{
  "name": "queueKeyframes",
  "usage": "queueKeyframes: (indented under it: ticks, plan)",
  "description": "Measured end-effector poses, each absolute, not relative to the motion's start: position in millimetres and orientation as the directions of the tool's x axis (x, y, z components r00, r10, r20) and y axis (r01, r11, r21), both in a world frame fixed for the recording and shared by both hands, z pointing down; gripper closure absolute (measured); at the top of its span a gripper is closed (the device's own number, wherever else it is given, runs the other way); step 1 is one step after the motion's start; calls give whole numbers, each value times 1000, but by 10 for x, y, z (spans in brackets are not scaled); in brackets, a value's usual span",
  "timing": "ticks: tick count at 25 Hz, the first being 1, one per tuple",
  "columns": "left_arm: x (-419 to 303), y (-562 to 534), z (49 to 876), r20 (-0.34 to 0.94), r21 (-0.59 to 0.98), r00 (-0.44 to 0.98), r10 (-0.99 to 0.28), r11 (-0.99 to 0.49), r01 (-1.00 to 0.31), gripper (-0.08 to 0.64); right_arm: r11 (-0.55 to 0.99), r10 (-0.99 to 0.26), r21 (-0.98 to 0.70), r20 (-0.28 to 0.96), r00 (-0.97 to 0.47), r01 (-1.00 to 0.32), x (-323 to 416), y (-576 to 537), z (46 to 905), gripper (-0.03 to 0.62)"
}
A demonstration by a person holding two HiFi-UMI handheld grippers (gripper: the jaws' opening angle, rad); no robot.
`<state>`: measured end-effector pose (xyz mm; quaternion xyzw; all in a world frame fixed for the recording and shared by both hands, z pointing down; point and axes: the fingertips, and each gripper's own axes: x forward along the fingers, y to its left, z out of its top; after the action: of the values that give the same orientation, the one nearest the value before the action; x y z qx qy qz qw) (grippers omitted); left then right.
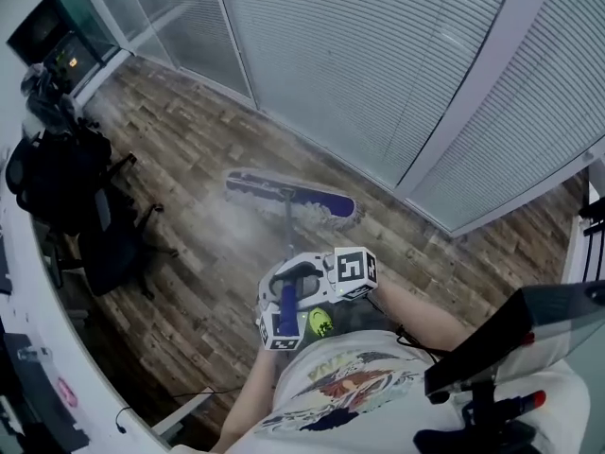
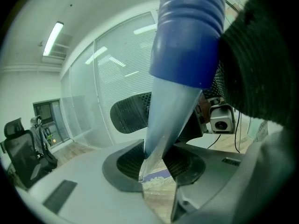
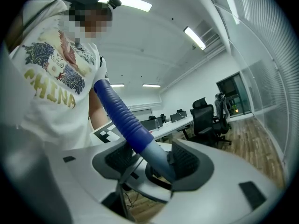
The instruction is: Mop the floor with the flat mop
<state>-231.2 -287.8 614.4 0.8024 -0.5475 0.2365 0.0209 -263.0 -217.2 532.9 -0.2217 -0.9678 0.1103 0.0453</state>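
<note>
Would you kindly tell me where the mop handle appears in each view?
Head view: the mop handle is at lower centre, running up to the mop head.
Left gripper view: the mop handle fills upper centre, narrowing down between the jaws.
Right gripper view: the mop handle slants from upper left down between the jaws.
Shared landmark: black office chairs, left in the first two, right of centre in the third.

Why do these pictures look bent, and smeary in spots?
Head view: the mop head is smeared, and the blinds bow. Left gripper view: dark rounded corners, and the near mop handle looms soft. Right gripper view: the ceiling lights glare.
</note>
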Motion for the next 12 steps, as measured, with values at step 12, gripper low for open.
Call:
queueKeyframes:
  ticks: [12]
  plan:
    - [-2528, -4764, 6008, 415, -222, 329, -849, -444, -868, 449, 888, 406, -231, -16, -914, 399, -2838, -4080, 5142, 344]
